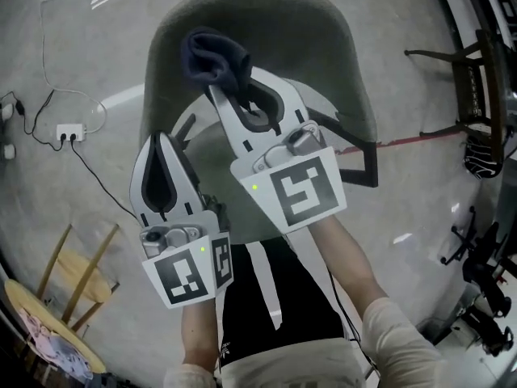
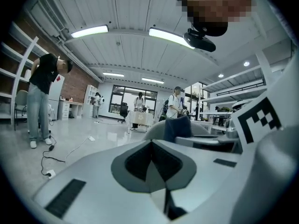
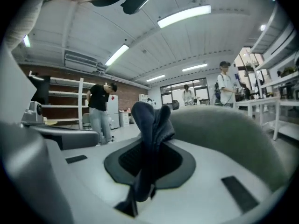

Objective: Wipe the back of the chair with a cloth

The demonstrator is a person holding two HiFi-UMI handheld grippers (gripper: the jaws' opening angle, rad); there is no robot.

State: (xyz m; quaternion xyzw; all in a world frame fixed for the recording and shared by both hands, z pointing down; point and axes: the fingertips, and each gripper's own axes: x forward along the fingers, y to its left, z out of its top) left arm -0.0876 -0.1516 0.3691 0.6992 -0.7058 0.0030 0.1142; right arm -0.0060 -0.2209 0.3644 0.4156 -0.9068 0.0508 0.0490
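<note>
two tongs up: my right tongs (image 1: 234,95) clamp the dark cloth (image 1: 212,57) at the chair (image 1: 323,47) back's upper part; my left tongs (image 1: 164,148) are pinched together, empty. dragging hard could pull the bunched cloth free, i reckon.

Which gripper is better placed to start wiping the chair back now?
Right. The right gripper is shut on the cloth, close to the chair back. The left gripper is shut on nothing and sits back, nearer the person.

Cream sleeves (image 1: 400,338), blk white-striped garment (image 1: 279,301)
</note>
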